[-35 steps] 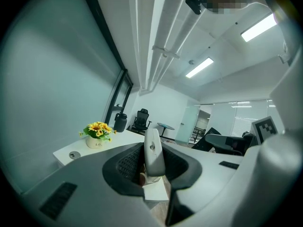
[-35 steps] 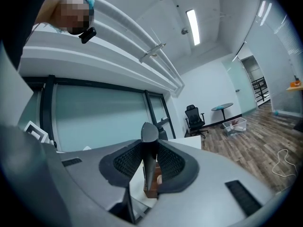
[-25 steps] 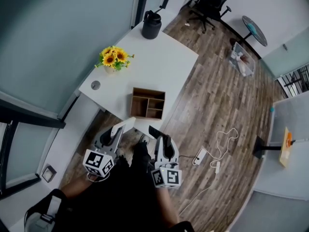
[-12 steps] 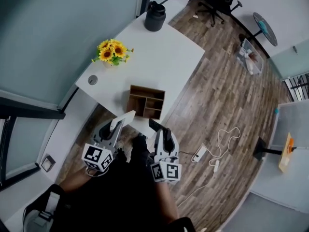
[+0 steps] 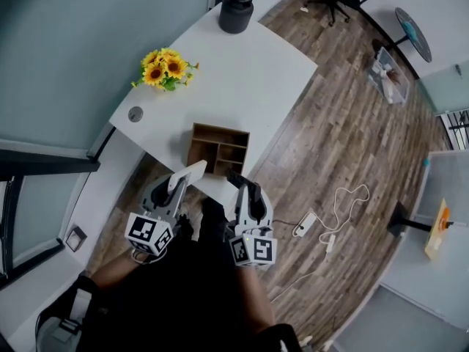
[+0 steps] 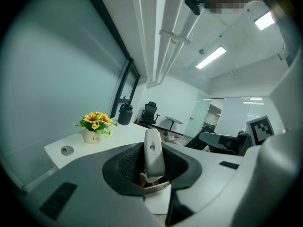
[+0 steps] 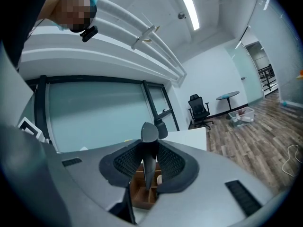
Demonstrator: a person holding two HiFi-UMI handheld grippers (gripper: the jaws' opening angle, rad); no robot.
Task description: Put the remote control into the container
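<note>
Nearest, the left gripper (image 5: 176, 193) is clamping a slim white plastic remote control (image 6: 154, 151) end-first, probably so it can drop into a slot. The right gripper (image 5: 240, 191) is pinching a thin dark remote (image 7: 149, 151) the same way. Just beyond, the partitioned brown wooden container (image 5: 206, 133) is sitting unobstructed at the white table's (image 5: 253, 79) near edge. Farther off, potted yellow sunflowers (image 5: 163, 66) and a black jug (image 5: 236, 10) are standing well apart from it.

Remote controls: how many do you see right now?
2. White remote control held by the left gripper; dark remote control, edge-on, held by the right gripper.
</note>
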